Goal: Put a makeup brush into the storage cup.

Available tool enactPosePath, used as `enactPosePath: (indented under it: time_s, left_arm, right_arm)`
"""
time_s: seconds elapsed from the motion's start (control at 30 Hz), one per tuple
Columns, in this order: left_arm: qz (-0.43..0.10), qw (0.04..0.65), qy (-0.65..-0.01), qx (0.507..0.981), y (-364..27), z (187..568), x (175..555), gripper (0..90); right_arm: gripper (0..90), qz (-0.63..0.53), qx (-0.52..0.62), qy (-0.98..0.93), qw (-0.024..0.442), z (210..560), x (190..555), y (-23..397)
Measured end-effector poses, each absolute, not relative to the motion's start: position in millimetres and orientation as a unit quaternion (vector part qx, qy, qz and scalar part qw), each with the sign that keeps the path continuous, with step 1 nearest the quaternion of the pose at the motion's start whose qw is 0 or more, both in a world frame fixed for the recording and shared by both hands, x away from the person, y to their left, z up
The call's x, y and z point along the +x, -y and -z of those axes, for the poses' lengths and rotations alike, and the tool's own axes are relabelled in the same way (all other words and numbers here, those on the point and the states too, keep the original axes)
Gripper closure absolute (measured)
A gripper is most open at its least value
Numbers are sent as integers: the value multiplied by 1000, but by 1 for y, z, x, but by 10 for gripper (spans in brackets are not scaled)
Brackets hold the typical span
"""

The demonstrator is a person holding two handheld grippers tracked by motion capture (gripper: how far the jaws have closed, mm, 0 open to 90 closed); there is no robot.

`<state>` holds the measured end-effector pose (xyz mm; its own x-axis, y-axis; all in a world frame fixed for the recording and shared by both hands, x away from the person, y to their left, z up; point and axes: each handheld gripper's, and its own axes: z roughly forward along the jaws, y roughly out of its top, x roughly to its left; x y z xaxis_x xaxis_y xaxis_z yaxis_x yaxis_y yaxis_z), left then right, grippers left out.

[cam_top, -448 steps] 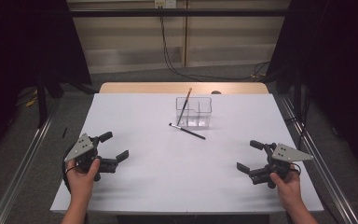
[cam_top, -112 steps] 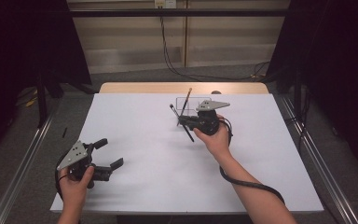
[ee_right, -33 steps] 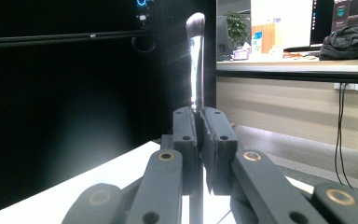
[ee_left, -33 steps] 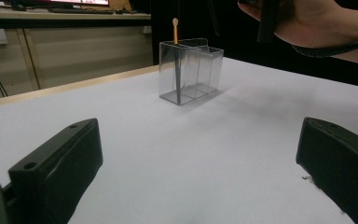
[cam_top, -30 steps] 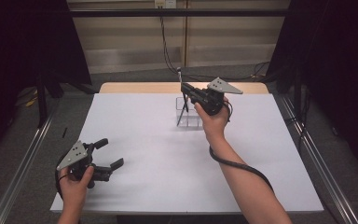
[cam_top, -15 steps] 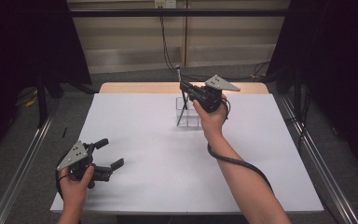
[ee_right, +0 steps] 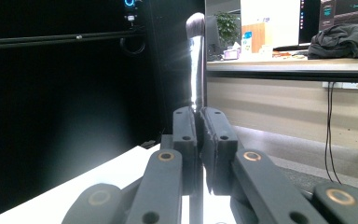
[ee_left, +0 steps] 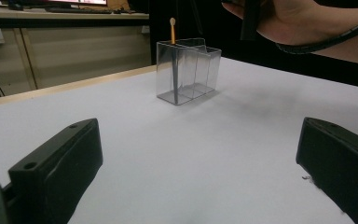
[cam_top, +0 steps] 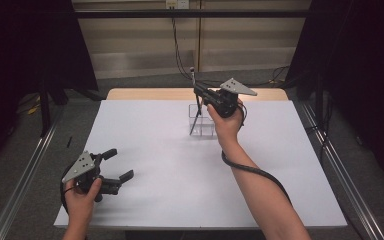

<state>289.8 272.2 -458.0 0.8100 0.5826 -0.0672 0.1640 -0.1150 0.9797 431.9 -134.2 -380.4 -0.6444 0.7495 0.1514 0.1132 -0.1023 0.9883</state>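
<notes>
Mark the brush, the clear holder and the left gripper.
brush (ee_right: 196,56), right gripper view, on its handle above the shut jaws.
clear holder (ee_left: 193,74), left gripper view, on its front wall.
left gripper (cam_top: 120,165), high view, midway between its open fingertips.

A clear divided holder (cam_top: 203,121) stands on the table (cam_top: 180,195) towards its far edge, a brush (ee_left: 173,56) upright in its left compartment.
</notes>
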Motion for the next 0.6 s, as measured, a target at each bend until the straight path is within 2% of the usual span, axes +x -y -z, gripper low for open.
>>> enactPosePath:
  time_s: [0.6]
  left_arm:
    - [-170,616,-257,725,-273,458,290,2]
  right_arm:
    - [848,-648,352,-627,250,385,440,136]
